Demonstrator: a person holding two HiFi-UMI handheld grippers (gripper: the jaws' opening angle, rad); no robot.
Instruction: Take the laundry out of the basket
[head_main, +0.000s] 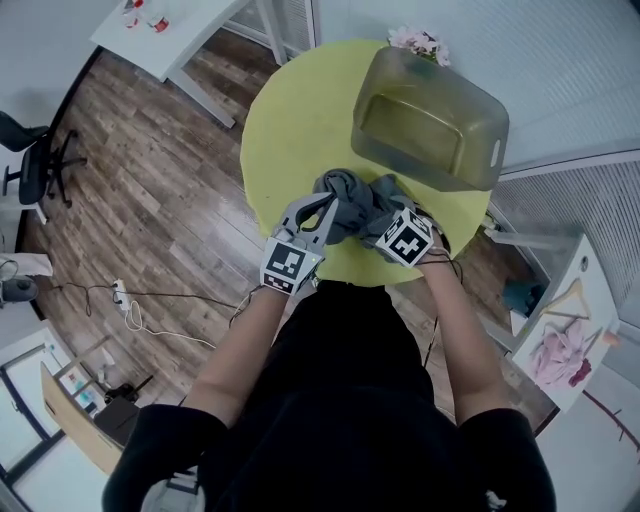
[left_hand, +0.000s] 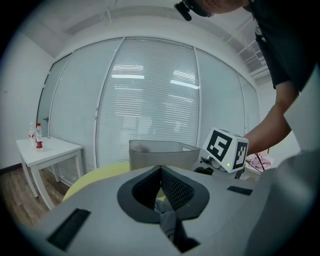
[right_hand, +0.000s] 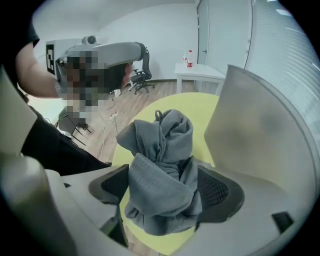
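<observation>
A grey garment (head_main: 355, 205) hangs bunched over the near edge of the round yellow table (head_main: 300, 130), between both grippers. My left gripper (head_main: 325, 215) is shut on a pinch of this grey cloth (left_hand: 167, 220), its jaws nearly together. The right gripper (right_hand: 162, 192) stands wide, and a thick bundle of the garment (right_hand: 160, 170) fills the space between its pads and droops below them. The translucent grey basket (head_main: 430, 120) sits behind on the table and looks empty from above. It is close at the right (right_hand: 260, 135) in the right gripper view.
A white table with bottles (head_main: 165, 25) and an office chair (head_main: 35, 155) stand at the left on the wood floor. Cables (head_main: 130, 310) lie on the floor. A side shelf with pink cloth and a hanger (head_main: 565, 340) is at the right. Flowers (head_main: 420, 42) sit behind the basket.
</observation>
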